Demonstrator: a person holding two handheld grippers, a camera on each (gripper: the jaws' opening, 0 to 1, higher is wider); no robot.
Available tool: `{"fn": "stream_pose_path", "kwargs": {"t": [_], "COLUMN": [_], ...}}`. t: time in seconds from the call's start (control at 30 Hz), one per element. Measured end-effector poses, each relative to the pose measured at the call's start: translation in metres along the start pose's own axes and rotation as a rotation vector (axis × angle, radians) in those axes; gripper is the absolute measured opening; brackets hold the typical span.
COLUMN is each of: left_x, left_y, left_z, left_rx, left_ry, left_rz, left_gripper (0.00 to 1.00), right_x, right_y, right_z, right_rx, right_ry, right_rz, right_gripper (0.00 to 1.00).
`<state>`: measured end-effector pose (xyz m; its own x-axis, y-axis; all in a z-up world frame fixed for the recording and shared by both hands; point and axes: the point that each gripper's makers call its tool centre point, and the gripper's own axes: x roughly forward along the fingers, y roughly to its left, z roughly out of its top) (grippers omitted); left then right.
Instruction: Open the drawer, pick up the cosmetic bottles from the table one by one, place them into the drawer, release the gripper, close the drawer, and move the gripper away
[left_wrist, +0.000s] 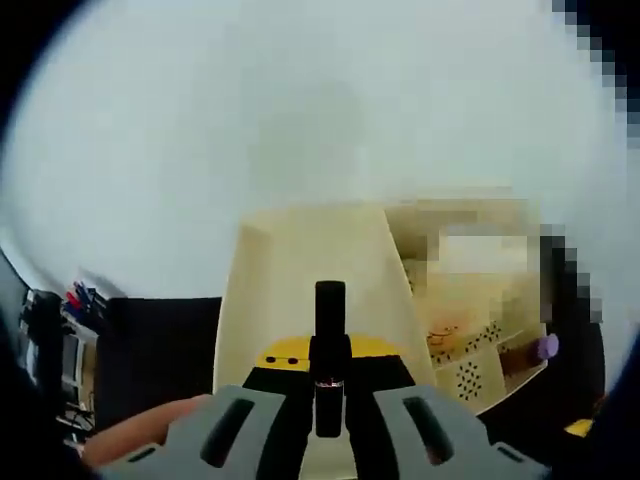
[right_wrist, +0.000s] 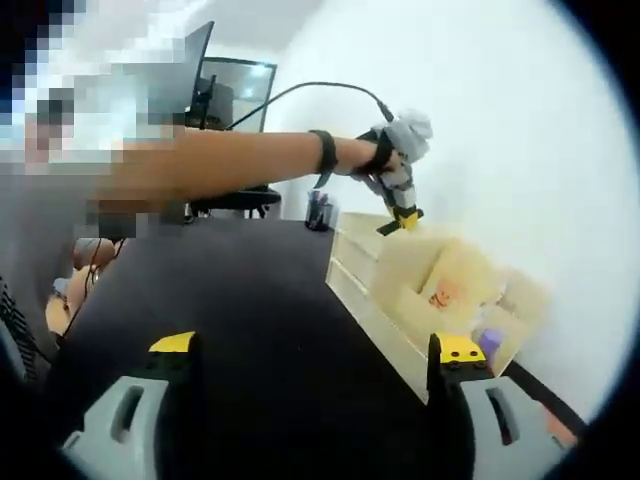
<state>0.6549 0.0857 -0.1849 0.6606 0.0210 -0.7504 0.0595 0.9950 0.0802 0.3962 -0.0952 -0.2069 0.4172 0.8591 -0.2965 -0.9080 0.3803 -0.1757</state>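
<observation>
Black and slim, a cosmetic bottle (left_wrist: 329, 358) stands upright, pinched between the left tongs (left_wrist: 328, 425) above the cream drawer (left_wrist: 300, 270). The right tongs (right_wrist: 320, 400) are spread wide over the dark table (right_wrist: 250, 330), holding nothing, with the cream drawer unit beside them.

no readable text, orange marks on the cream organiser (left_wrist: 470, 330) too blurred
</observation>
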Motion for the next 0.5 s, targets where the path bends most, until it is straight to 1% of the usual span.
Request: {"fn": "stream_pose_path", "kwargs": {"t": [0.1,0.13,0.27,0.37,0.5], "left_x": [0.003,0.004,0.010,0.016,0.019], "left_y": [-0.001,-0.003,-0.007,-0.006,-0.009], "left_z": [0.000,-0.003,-0.008,-0.006,-0.007], "left_rx": [0.002,0.000,-0.004,-0.007,-0.007], "left_ry": [-0.018,-0.022,-0.033,-0.037,-0.046], "left_rz": [0.016,0.018,0.033,0.038,0.043], "left_gripper": [0.07,0.07,0.07,0.07,0.07], "right_x": [-0.002,-0.003,-0.002,0.000,0.001], "right_y": [0.010,0.012,0.004,0.001,0.000], "right_z": [-0.007,-0.009,-0.003,-0.001,0.000], "right_rx": [-0.001,-0.003,-0.001,-0.003,-0.005], "right_ry": [-0.001,0.001,-0.003,-0.002,0.001], "right_rz": [0.004,0.004,0.004,0.002,0.005], "right_gripper": [0.87,0.87,0.87,0.87,0.87]}}
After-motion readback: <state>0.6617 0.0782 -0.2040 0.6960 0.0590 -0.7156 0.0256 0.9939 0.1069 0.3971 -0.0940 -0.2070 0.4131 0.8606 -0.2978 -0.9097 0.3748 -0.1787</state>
